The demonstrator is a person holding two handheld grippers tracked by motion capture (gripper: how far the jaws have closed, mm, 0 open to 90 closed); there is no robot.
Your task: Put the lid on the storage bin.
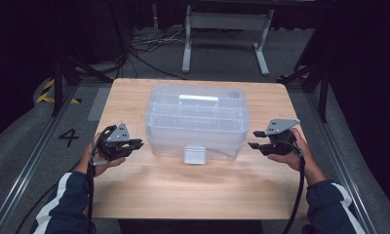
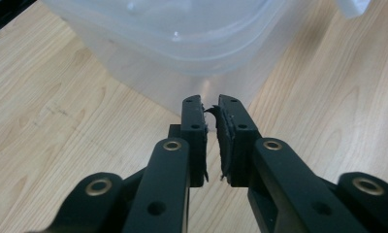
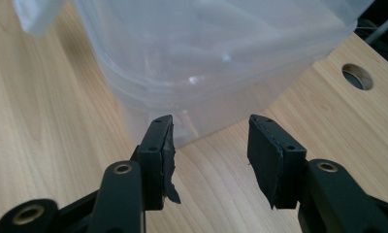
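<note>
The clear plastic box (image 1: 197, 121) sits mid-table toward the far edge, a rounded, translucent tub with a divided tray inside, a flat white handle (image 1: 198, 100) on its lid and a pale front latch (image 1: 195, 154) facing the person; it looks smooth, light and slightly flexible. The work seems to be at the approach stage, as the left gripper (image 1: 136, 144), jaws nearly pressed together on nothing, and the right gripper (image 1: 255, 139), jaws spread and empty, flank its near corners just short of touching. Next probably comes closing in on the latch or lid rim, steadying the slippery shell on the pale wooden table (image 1: 193, 190)
</note>
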